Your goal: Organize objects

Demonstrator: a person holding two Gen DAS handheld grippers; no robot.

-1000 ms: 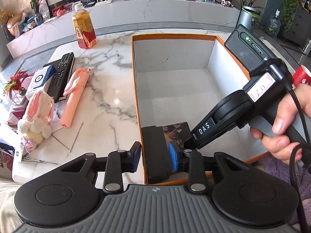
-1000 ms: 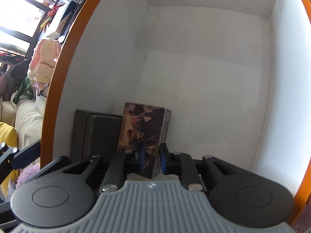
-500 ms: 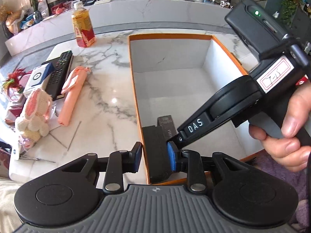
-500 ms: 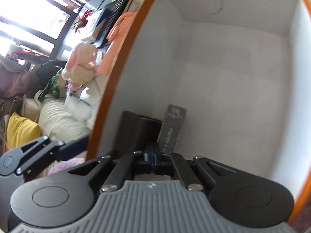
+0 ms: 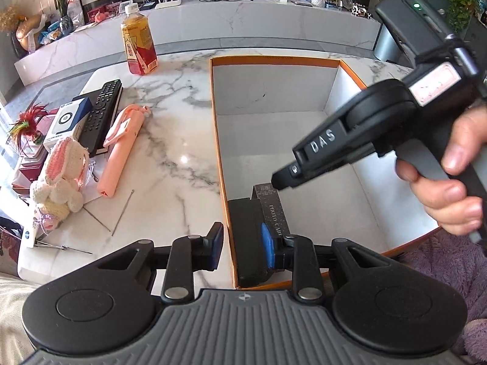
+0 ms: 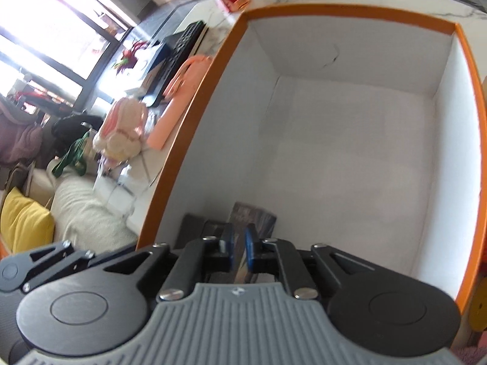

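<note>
An orange box (image 5: 214,115) with a white inside stands on the marble table (image 5: 170,140). In its near left corner a black case (image 5: 248,237) stands upright against the wall, with a dark photo-card box (image 5: 275,210) upright beside it. My left gripper (image 5: 242,245) straddles the box wall and the black case, its jaws apart around them. My right gripper (image 6: 239,251) hangs above the photo-card box (image 6: 254,217), its jaws a narrow gap apart and holding nothing.
Left of the box lie a pink selfie stick (image 5: 121,149), a black remote (image 5: 102,109), a small blue-white box (image 5: 67,121), a knitted bunny (image 5: 59,179) and thin metal picks (image 5: 121,210). A tea bottle (image 5: 138,47) stands at the back.
My right gripper let go of the photo-card box, which now stands beside the black case, and it has lifted up and back. My left gripper stayed at the box wall.
</note>
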